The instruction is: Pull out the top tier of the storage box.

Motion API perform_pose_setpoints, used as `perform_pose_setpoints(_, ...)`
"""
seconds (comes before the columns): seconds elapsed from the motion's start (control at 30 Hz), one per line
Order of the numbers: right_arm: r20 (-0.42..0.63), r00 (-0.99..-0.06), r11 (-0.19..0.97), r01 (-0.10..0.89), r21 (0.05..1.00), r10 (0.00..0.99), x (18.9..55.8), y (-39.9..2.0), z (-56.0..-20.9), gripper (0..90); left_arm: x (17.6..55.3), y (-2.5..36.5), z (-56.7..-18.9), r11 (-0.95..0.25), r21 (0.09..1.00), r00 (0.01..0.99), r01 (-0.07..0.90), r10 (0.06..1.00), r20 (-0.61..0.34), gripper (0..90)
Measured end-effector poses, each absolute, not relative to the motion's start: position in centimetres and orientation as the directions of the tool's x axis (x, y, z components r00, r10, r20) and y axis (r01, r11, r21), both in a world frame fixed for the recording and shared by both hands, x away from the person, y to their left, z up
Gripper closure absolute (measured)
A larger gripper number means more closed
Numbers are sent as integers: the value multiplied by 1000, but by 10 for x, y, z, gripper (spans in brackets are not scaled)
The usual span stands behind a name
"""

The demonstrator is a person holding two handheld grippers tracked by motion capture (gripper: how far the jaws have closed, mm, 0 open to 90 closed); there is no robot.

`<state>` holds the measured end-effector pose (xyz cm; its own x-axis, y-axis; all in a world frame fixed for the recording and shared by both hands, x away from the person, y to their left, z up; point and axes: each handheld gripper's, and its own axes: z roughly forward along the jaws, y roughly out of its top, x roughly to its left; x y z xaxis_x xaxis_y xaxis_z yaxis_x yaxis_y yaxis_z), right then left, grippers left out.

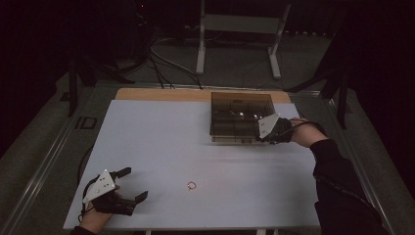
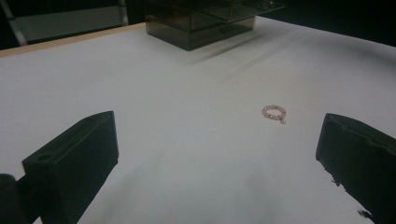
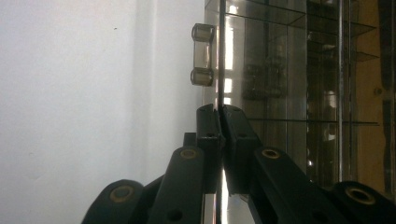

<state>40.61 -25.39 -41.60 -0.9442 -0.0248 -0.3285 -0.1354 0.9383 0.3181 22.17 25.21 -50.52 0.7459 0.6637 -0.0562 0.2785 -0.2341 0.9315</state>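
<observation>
A: Tongs first, left to right. We've got the left tongs [image 1: 131,184] at the near left corner of the bench [image 1: 161,142], jaws spread wide, nothing between them, held by a hand [image 1: 98,218].

B: Agreed. In the left gripper view we see both jaws far apart and the bare bench between them. Next?

A: Small pinkish ring [image 1: 191,185] lying flat on the bench, right of the left tongs, apart from them. We also see it in the left gripper view [image 2: 274,113], nearer the right jaw, not touching.

B: Then the smoky clear box [image 1: 241,116] at the far right of the bench.

A: Right tongs [image 1: 260,138] at its near right corner. In the right gripper view we see the jaws pinched on the thin clear edge of the box [image 3: 280,70], just below a small clear handle [image 3: 203,55].

B: So we're calling that a grip on the box edge.
</observation>
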Motion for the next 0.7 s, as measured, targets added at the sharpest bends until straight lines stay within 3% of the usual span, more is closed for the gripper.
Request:
perform_pose_setpoints(0.37,-330,-944,939,-119,323,-6,405,-254,-416,855,222,252,-505,-233,932,745,278,664,-57,0)
perform_pose_setpoints(0.43,-327,-945,936,-109,335,7,405,-254,-415,816,222,252,-505,-233,932,745,278,664,-56,0)
perform_pose_setpoints(0.7,-285,-941,879,25,476,181,400,-258,-395,690,222,252,-505,-233,932,746,277,663,-56,0)
